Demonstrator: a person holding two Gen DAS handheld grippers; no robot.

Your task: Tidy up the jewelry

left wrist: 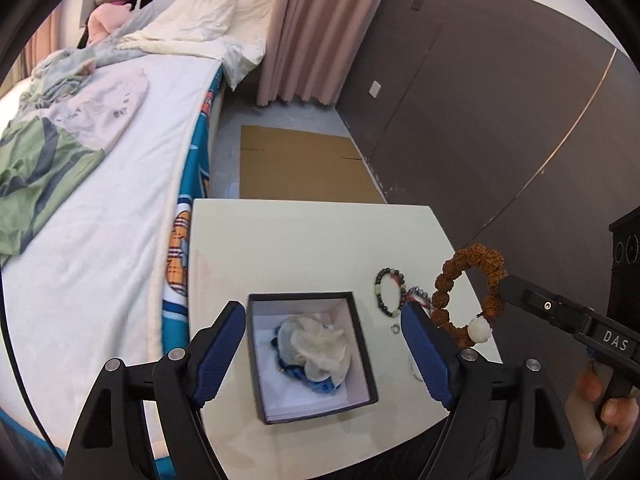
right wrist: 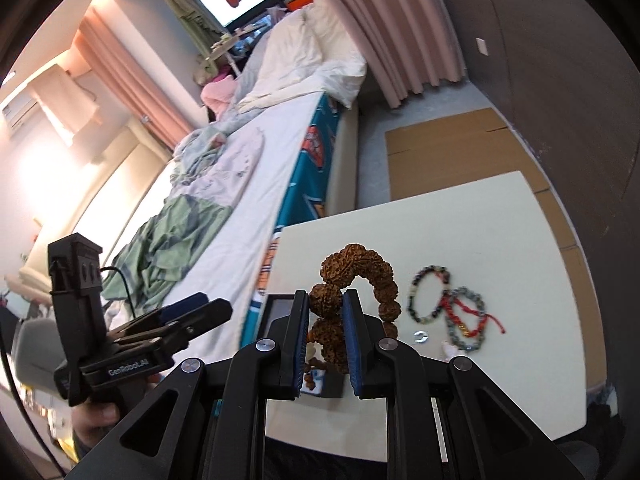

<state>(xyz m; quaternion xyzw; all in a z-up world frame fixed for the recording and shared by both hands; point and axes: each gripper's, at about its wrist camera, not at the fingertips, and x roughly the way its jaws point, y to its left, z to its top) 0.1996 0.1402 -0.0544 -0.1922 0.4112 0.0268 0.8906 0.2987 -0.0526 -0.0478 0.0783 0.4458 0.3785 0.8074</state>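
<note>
A brown bracelet of knobbly beads [right wrist: 352, 268] with one white bead [left wrist: 479, 329] hangs above the table's right side, and my right gripper [right wrist: 326, 300] is shut on it. In the left wrist view my left gripper [left wrist: 323, 309] is open, one finger on each side of an open black box [left wrist: 362, 344]. Nothing is between its pads. The box holds a white, petal-like piece on something blue [left wrist: 316, 346]. On the cream table [left wrist: 300, 240] lie a dark bead bracelet [left wrist: 388, 292], a red and grey bracelet [right wrist: 466, 320] and a small silver ring [right wrist: 420, 336].
A bed [left wrist: 100, 240] with crumpled clothes runs along the table's left side. Flat cardboard [left wrist: 304, 164] lies on the floor beyond the table. A dark wall panel [left wrist: 500, 120] stands to the right and pink curtains [left wrist: 308, 32] hang at the back.
</note>
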